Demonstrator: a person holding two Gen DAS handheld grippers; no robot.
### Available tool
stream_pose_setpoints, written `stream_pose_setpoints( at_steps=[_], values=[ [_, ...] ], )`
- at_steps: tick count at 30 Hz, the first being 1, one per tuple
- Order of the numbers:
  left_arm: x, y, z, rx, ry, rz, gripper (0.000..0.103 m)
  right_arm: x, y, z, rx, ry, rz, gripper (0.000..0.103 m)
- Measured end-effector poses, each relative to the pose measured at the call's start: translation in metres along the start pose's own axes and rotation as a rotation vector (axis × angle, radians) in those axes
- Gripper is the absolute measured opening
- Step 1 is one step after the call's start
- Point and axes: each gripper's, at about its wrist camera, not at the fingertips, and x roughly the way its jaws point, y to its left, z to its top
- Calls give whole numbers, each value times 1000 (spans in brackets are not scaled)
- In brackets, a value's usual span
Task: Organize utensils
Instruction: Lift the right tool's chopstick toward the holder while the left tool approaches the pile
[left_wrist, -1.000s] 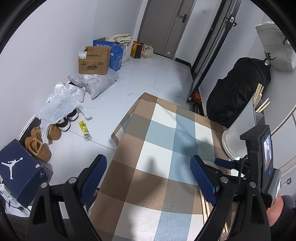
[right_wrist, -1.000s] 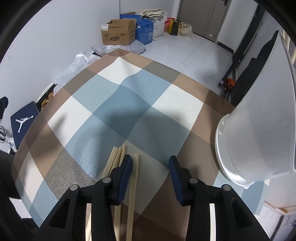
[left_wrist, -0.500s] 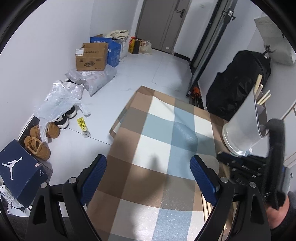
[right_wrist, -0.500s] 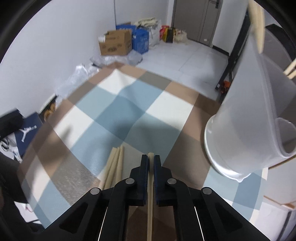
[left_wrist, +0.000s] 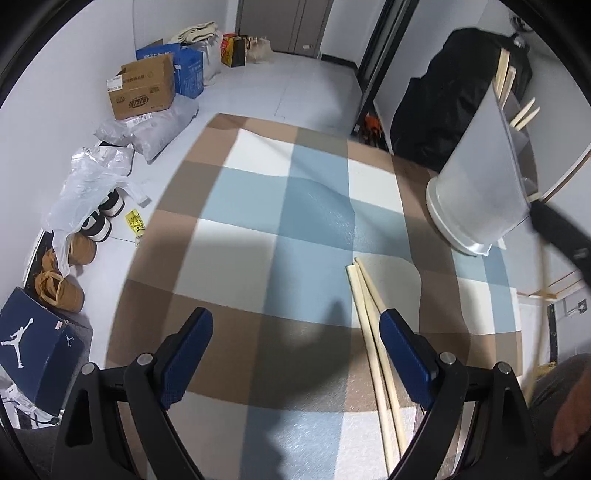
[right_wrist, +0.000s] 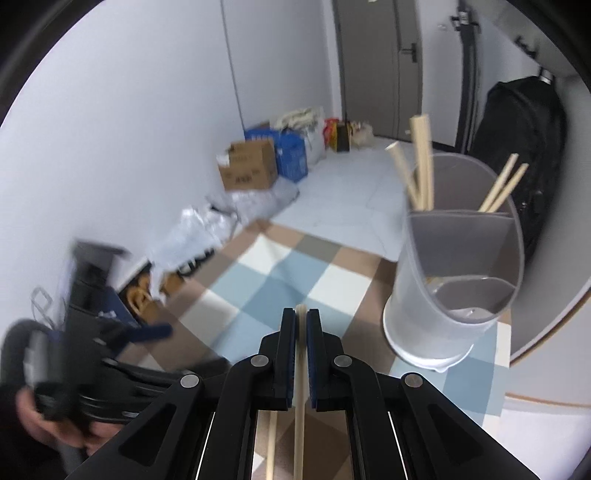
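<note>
Right tongs (right_wrist: 301, 319) are clenched on one chopstick (right_wrist: 300, 398), its long axis running along the fingers. The holder (right_wrist: 458, 280) stands ahead and to the right, nearer this hand. Left tongs (left_wrist: 295, 350) hang released over the desk (left_wrist: 236, 258), two chopsticks (left_wrist: 369, 314) lying lengthwise just inside the right finger.

chopsticks (left_wrist: 373, 328): pale bare wood, matt | utensil holder (right_wrist: 458, 280): translucent grey-white plastic, smooth, frosted | desk (left_wrist: 280, 236) cover: checked sheet, fine-grained, slight sheen | right hand-held gripper (right_wrist: 301, 325): black matt plastic, blue textured pads, metal rivets | cardboard box (left_wrist: 142, 92): brown matt cardboard
</note>
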Motion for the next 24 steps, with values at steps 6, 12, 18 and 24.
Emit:
stream_pose_setpoints(
  at_steps=[6,12,18,24],
  values=[
    [18,-18,2,50,37,91,89,-18,-21,1,123,-77,54,5],
    [29,-18,4,38,75,138,88,-37,-36,3,188,-155,68,5],
    [30,-21,10,40,57,170,87,-47,-47,6,221,-200,64,5],
    [32,-21,12,53,61,154,73,-52,-65,5,287,-210,72,5]
  ],
)
